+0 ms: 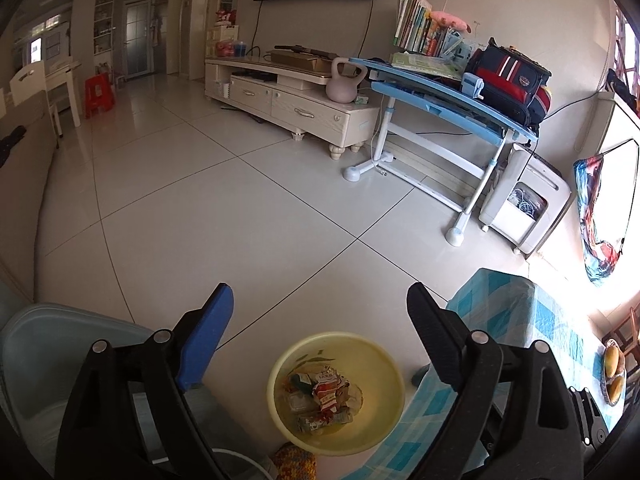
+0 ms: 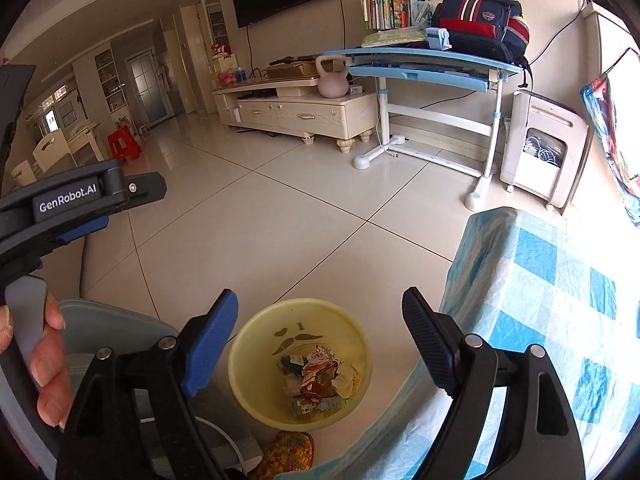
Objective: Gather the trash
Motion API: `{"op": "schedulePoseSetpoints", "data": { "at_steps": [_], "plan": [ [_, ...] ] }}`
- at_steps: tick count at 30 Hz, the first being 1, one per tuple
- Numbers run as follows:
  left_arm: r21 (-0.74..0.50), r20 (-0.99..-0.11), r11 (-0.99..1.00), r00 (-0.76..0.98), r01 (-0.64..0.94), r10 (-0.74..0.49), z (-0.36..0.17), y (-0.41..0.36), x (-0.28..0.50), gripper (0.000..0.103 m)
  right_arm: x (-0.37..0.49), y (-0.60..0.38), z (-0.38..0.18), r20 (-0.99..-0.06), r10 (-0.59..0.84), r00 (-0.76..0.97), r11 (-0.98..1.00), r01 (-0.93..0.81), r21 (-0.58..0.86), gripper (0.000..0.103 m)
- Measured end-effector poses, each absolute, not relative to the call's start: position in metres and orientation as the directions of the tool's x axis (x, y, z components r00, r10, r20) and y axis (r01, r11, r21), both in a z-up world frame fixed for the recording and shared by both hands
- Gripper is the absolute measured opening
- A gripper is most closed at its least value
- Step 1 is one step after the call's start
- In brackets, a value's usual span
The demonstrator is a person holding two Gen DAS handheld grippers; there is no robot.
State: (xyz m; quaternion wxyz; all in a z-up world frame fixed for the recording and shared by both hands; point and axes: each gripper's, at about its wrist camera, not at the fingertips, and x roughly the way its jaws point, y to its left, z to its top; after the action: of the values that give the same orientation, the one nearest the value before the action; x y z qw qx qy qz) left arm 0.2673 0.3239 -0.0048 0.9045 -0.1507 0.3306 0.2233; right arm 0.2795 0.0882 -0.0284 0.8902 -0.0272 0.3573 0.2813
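Note:
A yellow trash bin (image 1: pixel 276 372) stands on the tiled floor below both grippers; it also shows in the right wrist view (image 2: pixel 248 344). Crumpled wrappers (image 1: pixel 324 396) lie in its bottom, seen too in the right wrist view (image 2: pixel 316 380). My left gripper (image 1: pixel 320 304) is open and empty, high above the bin. My right gripper (image 2: pixel 320 306) is open and empty, also above the bin. The left gripper's body (image 2: pixel 80 194) and the hand holding it show at the left of the right wrist view.
A table with a blue checked cloth (image 2: pixel 540 300) stands right of the bin. A pale blue chair seat (image 1: pixel 60 352) is at the left. A knitted slipper (image 2: pixel 286 454) lies by the bin. A blue desk (image 1: pixel 440 96) and TV cabinet (image 1: pixel 288 100) stand at the far wall.

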Motion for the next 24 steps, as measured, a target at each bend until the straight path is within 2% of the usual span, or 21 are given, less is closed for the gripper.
{"op": "schedulePoseSetpoints", "data": {
  "at_steps": [6,12,24],
  "plan": [
    [-0.081,-0.6,0.915,0.752,-0.394,0.271,0.021,0.278,0.261,0.09,0.248,0.049,0.004,-0.568,0.406,0.716,0.896,-0.433,0.095,0.092],
    [0.019,-0.528,0.968,0.82,-0.251,0.223,0.043,0.211,0.244,0.094,0.212,0.015,0.03,-0.502,0.31,0.807,0.938,-0.346,0.024,0.094],
    [0.014,-0.48,0.986,0.864,-0.165,0.152,0.069,0.136,0.191,0.096,0.148,-0.065,0.058,-0.429,0.172,0.887,0.978,-0.205,-0.031,0.095]
  ]
}}
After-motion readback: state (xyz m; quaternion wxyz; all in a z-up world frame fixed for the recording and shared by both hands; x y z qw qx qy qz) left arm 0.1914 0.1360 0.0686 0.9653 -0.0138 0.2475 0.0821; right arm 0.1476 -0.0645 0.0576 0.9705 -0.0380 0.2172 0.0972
